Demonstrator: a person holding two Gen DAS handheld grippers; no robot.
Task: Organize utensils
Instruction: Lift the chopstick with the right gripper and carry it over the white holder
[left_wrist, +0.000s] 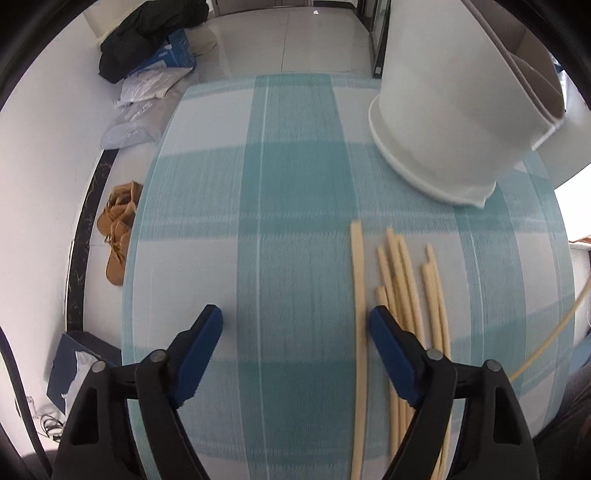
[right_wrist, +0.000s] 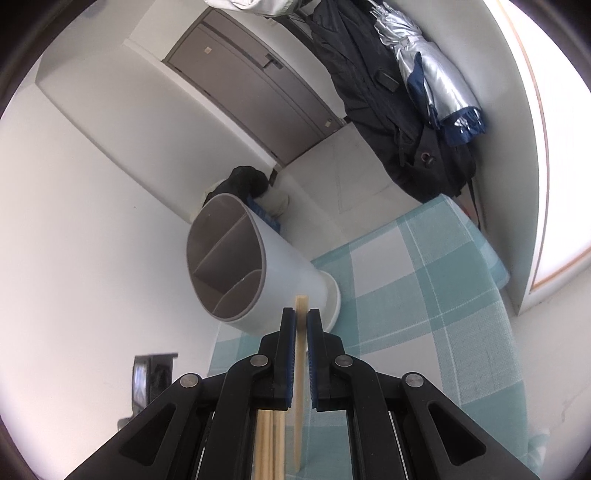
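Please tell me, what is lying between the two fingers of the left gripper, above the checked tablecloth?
In the left wrist view, the open left gripper has one pale chopstick between its fingers, close to the right one. The rest of the gap shows only bare tablecloth.

A checked cloth (left_wrist: 295, 166) is spread on the table; tan shoes (left_wrist: 118, 229), perhaps boots, are seen beside it, coats (right_wrist: 388, 92) hung beyond.
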